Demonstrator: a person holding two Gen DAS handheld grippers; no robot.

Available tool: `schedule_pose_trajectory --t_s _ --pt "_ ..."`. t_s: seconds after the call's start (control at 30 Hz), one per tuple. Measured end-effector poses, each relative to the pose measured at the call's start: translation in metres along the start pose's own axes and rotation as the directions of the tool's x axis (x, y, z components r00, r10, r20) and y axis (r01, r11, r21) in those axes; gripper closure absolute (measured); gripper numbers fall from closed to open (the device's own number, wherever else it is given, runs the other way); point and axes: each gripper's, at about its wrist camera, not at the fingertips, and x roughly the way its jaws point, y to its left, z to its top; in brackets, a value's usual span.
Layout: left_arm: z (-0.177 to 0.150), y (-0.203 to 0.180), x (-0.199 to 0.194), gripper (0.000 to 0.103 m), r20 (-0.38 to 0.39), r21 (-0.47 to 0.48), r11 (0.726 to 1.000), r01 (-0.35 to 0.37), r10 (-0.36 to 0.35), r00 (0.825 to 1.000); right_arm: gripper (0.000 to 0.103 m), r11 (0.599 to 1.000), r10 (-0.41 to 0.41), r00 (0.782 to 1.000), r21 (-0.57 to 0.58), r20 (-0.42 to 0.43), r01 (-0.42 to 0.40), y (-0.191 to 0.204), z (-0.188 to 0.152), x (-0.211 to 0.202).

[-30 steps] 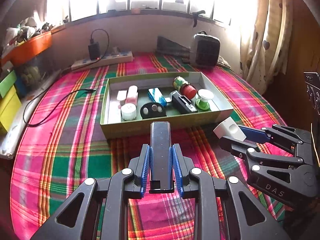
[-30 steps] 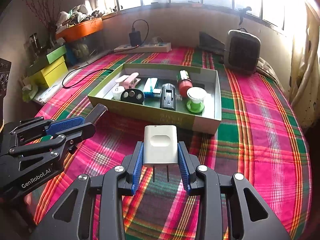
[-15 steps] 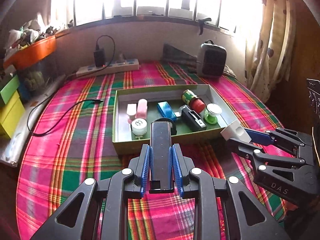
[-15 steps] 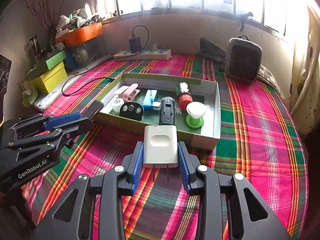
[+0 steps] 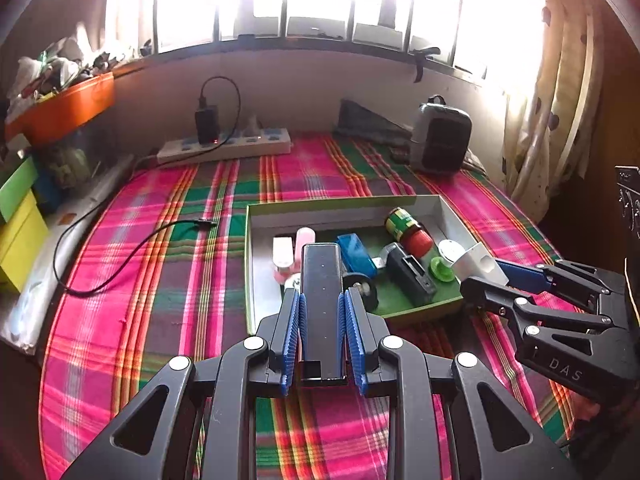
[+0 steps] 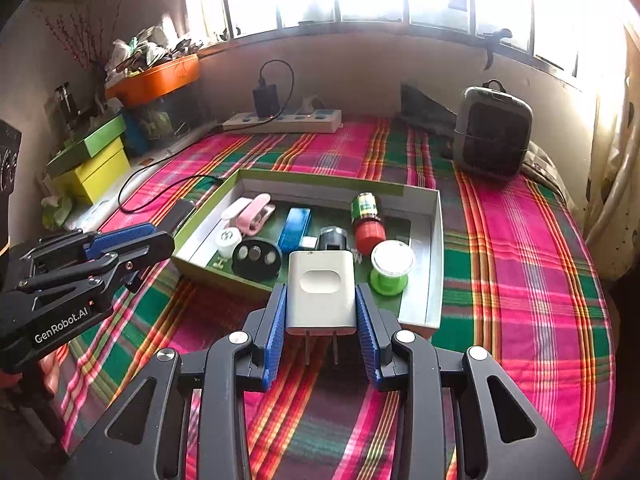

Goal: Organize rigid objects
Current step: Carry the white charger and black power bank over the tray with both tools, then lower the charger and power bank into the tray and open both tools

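Both grippers clenched: left on black bar, right on white charger (tray contents half hidden)

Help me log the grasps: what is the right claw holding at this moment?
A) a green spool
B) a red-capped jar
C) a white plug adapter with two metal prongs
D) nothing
C: the right claw is shut on the white plug adapter, its blue pads against both sides and the prongs pointing back toward the camera; the green spool and red-capped jar lie in the tray.
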Motion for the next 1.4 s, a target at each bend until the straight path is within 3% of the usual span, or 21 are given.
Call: schedule_pose_trajectory --t_s 0.67,1.4 --pt "0.014 0.009 0.05 0.081 -0.062 -0.01 1.0 0.013 -0.014 0.998 0.068 0.997 0.07 0.995 0.041 -0.064 -0.068 -0.011 0.04 0.064" --pt "0.012 0.012 0.069 0.081 -0.106 -0.016 1.0 0.008 -0.01 0.994 0.068 0.998 0.058 0.992 -0.004 -0.11 -0.058 -0.005 0.055 0.102"
